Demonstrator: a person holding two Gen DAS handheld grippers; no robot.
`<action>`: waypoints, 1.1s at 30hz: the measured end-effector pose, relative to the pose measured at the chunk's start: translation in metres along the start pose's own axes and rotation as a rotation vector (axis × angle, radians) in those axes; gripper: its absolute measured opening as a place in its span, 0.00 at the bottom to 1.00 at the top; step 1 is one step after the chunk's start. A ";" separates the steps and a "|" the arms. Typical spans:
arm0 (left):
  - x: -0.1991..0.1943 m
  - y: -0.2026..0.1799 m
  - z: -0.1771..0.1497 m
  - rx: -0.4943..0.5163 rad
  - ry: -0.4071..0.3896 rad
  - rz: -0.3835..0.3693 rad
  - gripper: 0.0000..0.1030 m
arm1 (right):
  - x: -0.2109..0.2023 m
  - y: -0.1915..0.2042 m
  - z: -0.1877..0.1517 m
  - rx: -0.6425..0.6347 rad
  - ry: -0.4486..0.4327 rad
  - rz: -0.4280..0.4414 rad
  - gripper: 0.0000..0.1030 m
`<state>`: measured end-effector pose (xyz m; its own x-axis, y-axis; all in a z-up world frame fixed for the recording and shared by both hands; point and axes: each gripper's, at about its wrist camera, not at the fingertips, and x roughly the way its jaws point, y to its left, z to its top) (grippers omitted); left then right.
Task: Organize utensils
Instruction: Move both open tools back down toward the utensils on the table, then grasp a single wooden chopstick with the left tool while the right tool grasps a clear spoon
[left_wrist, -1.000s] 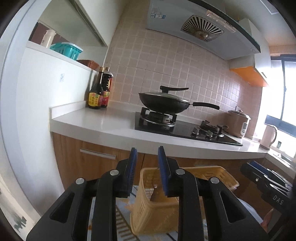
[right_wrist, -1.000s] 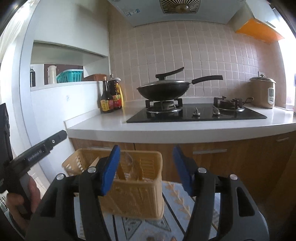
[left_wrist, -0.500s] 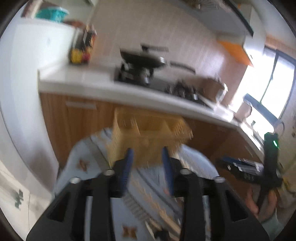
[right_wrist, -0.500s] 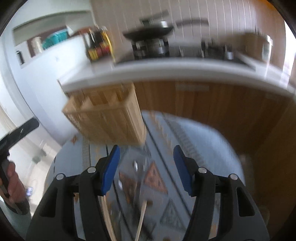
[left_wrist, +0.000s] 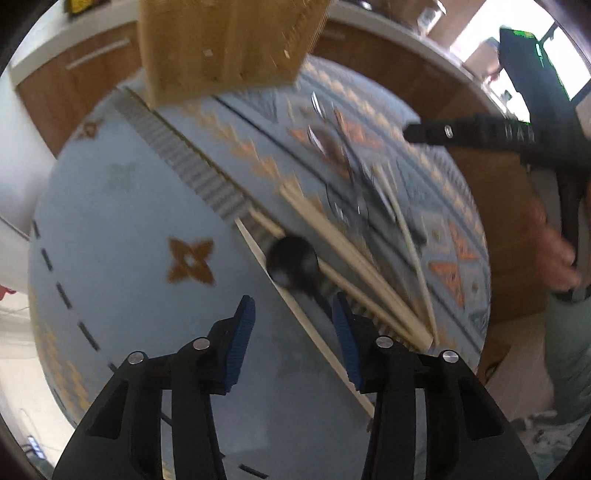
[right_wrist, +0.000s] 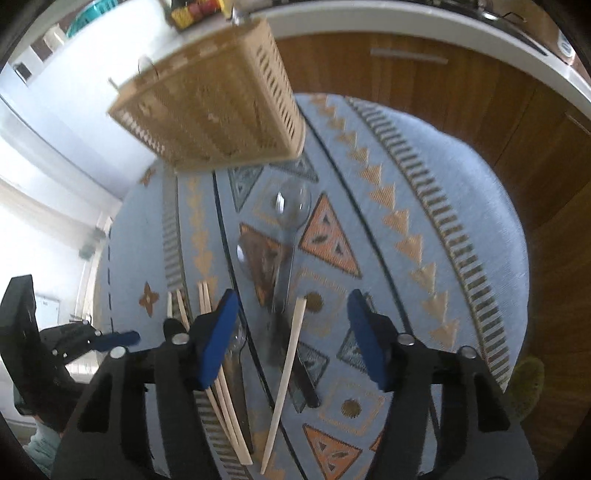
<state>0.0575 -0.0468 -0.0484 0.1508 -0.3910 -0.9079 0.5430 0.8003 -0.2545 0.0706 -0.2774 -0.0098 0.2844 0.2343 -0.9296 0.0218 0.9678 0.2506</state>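
My left gripper (left_wrist: 291, 310) hangs over the patterned blue cloth (left_wrist: 129, 206), jaws apart and empty — a black spoon (left_wrist: 293, 262) lies just past them at twelve o'clock across pale chopsticks (left_wrist: 343, 251). My right gripper (right_wrist: 291, 314) has its jaws closing on nothing; one chopstick (right_wrist: 286, 373) and clear spoons (right_wrist: 291, 210) lie between and beyond them. The yellow slatted basket (right_wrist: 221, 110) stands at eleven o'clock (blurred). Wooden cabinets (right_wrist: 443, 85) run behind under a white counter.
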 end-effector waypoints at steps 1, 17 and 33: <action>0.006 -0.003 -0.001 0.006 0.023 0.016 0.40 | 0.003 0.001 -0.001 -0.003 0.011 -0.001 0.52; 0.036 -0.039 -0.008 0.149 0.030 0.286 0.33 | 0.044 0.004 0.052 0.044 0.111 -0.010 0.40; 0.031 -0.034 -0.004 0.194 0.050 0.276 0.07 | 0.088 0.035 0.068 -0.077 0.158 -0.167 0.13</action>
<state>0.0404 -0.0847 -0.0688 0.2762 -0.1452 -0.9501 0.6352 0.7694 0.0671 0.1611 -0.2288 -0.0645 0.1289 0.0760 -0.9887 -0.0187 0.9971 0.0742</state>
